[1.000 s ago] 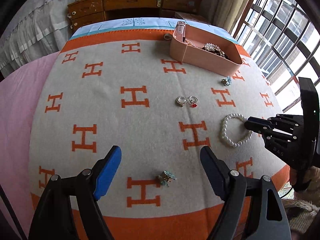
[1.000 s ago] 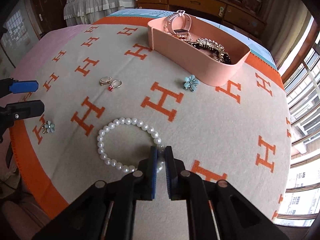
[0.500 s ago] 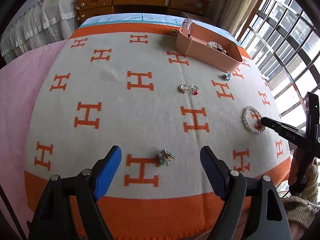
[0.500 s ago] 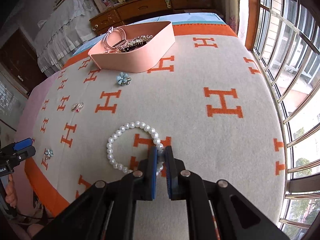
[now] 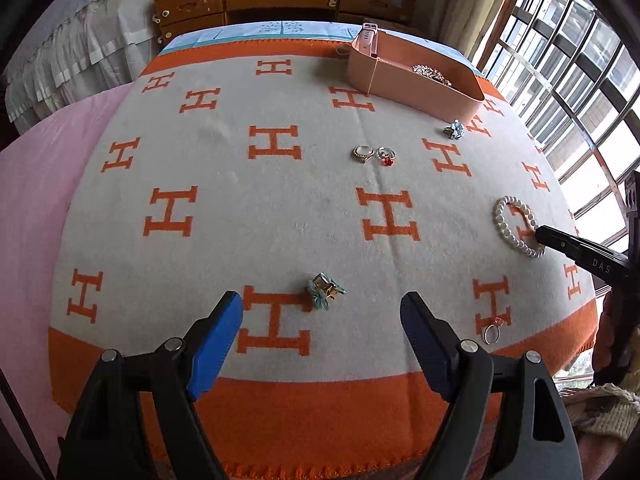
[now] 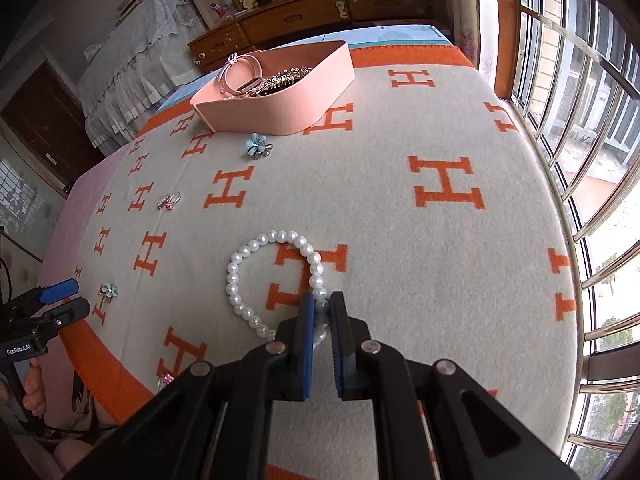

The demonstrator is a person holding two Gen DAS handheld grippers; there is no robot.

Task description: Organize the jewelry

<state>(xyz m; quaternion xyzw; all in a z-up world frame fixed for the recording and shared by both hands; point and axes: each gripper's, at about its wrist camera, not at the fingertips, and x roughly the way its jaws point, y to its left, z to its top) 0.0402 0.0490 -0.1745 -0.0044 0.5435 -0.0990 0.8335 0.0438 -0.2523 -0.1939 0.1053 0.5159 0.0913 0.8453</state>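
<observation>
A white pearl bracelet [image 6: 256, 276] lies on the orange-and-cream H blanket [image 6: 420, 264]; it also shows in the left wrist view [image 5: 510, 224]. My right gripper [image 6: 321, 305] is shut on the bracelet's near beads; it shows in the left wrist view [image 5: 540, 236] too. My left gripper [image 5: 322, 312] is open and empty, just short of a blue flower brooch [image 5: 325, 289]. A pink tray [image 6: 280, 108] at the far side holds a watch [image 6: 240, 74] and a gold chain.
Two rings [image 5: 375, 154] lie mid-blanket. A second blue flower [image 5: 454, 129] lies near the tray [image 5: 416, 84]. A ring [image 5: 493, 330] lies by the front orange border. A wooden dresser [image 5: 280, 0] stands behind; a window grille [image 6: 580, 128] is at right.
The right gripper has kept its hold on the pearl bracelet and dragged it right, towards the blanket's window side. The left gripper has pulled back a little and stays open.
</observation>
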